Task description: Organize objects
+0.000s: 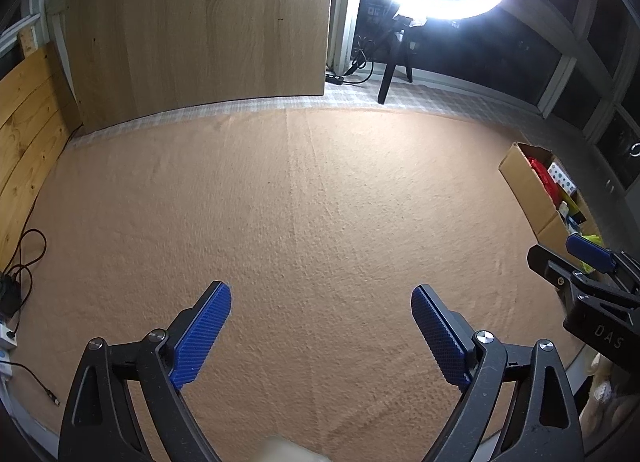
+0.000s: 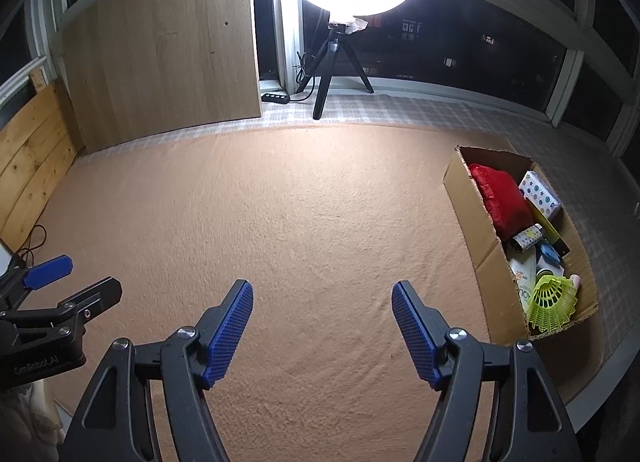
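Note:
A cardboard box (image 2: 476,222) stands at the right of the tan carpet (image 2: 312,222). Inside it lie a red cushion (image 2: 502,202), a patterned white box (image 2: 540,194), a small tube (image 2: 527,241) and a yellow-green shuttlecock (image 2: 554,302) among several other items. In the left wrist view the same box (image 1: 528,186) is at the far right. My right gripper (image 2: 322,298) hangs open over bare carpet, left of the box. My left gripper (image 1: 321,302) is open too, with nothing between its blue pads. Each gripper shows at the edge of the other's view.
A ring light on a tripod (image 2: 340,62) stands at the back on a checked mat, with a power strip (image 2: 275,97) beside it. A wooden panel (image 2: 168,54) leans at the back left. Cables (image 1: 24,258) lie along the left edge by wooden boards.

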{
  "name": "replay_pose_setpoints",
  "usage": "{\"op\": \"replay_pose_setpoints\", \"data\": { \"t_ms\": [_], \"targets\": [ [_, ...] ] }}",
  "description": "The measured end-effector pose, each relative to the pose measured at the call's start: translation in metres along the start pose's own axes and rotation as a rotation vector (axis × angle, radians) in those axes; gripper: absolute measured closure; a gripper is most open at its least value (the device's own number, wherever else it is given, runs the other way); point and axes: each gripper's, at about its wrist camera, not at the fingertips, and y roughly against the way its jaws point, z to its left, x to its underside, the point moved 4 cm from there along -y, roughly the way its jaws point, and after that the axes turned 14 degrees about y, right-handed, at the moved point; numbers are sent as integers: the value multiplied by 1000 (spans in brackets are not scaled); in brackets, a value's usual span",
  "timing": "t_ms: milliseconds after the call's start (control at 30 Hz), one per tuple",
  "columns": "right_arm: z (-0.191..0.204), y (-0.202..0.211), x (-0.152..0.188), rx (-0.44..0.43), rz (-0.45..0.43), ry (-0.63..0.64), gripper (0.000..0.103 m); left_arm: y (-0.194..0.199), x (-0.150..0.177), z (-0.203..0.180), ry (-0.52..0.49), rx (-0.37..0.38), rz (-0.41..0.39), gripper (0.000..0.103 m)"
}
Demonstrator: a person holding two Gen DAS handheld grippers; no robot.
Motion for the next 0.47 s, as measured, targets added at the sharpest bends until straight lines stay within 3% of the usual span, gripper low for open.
{"op": "replay_pose_setpoints", "data": {
  "t_ms": [467],
  "targets": [
    [5, -17, 2, -20, 29, 7, 33, -18, 1, 10, 18, -21, 24, 6]
  ]
}}
